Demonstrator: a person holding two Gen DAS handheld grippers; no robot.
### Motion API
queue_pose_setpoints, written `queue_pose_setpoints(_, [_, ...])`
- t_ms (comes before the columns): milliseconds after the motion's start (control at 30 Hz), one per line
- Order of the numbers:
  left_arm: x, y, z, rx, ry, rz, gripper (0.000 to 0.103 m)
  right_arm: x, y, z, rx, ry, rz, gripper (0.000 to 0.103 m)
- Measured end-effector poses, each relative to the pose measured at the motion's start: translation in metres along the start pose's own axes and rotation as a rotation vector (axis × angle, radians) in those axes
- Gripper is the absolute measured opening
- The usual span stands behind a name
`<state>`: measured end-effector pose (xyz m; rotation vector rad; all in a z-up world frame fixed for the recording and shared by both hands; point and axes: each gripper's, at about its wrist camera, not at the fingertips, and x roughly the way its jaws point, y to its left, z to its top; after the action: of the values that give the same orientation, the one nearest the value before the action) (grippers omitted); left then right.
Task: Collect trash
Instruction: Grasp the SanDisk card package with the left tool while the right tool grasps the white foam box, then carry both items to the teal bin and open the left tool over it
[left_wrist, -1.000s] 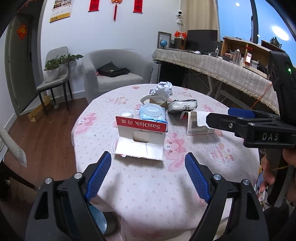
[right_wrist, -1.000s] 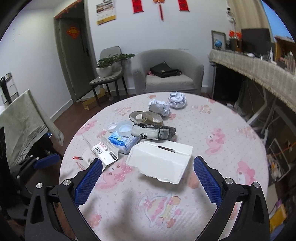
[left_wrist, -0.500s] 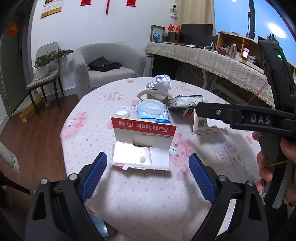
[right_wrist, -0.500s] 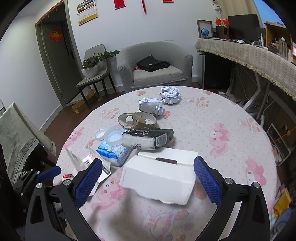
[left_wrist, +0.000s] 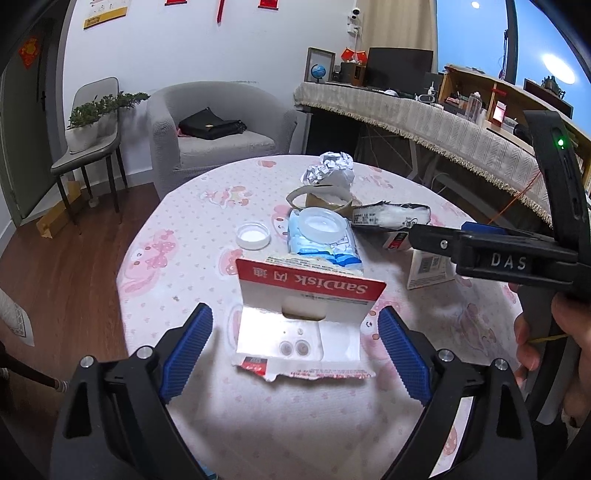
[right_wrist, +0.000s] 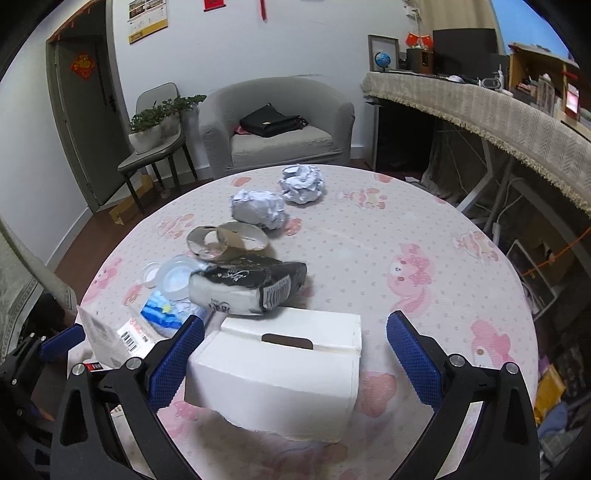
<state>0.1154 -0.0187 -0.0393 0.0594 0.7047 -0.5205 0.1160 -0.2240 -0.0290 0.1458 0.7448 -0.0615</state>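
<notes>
My left tongs (left_wrist: 295, 336) spread wide around the red SanDisk card (left_wrist: 308, 310) on the desk (left_wrist: 184, 236), my right tongs (right_wrist: 295, 354) spread too — white box (right_wrist: 280, 373) between them, just beside the card.

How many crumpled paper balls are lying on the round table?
2. One crumpled paper ball lies just behind the flattened cardboard rings; the other ball lies farther back to its right, nearer the armchair. Another may be hidden behind the trash.

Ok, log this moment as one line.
left gripper: open, around SanDisk card | right gripper: open, around white box | nothing grasped
</notes>
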Motion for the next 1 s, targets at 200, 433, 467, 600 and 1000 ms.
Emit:
queue_pose_setpoints(200, [0.011, -0.002, 0.002, 0.007, 0.019, -0.004, 0.093, 0.007, -0.001, -0.001, -0.019, 0.026, 0.044, 0.09])
queue_pose_setpoints(433, [0.017, -0.003, 0.005, -0.004, 0.022, -0.005, 0.093, 0.008, -0.004, 0.0, -0.034, 0.039, 0.075, 0.084])
queue_pose_setpoints(467, [0.018, -0.003, 0.005, -0.009, 0.024, -0.003, 0.092, 0.008, -0.006, 0.001, -0.028, 0.043, 0.086, 0.084])
queue_pose_setpoints(600, [0.022, -0.004, 0.004, -0.01, 0.04, 0.004, 0.083, 0.005, -0.011, 0.003, -0.007, 0.056, 0.113, 0.084])
queue_pose_setpoints(1000, [0.02, -0.008, 0.004, -0.03, 0.057, 0.017, 0.077, -0.021, -0.029, 0.01, 0.009, 0.063, 0.12, 0.083])
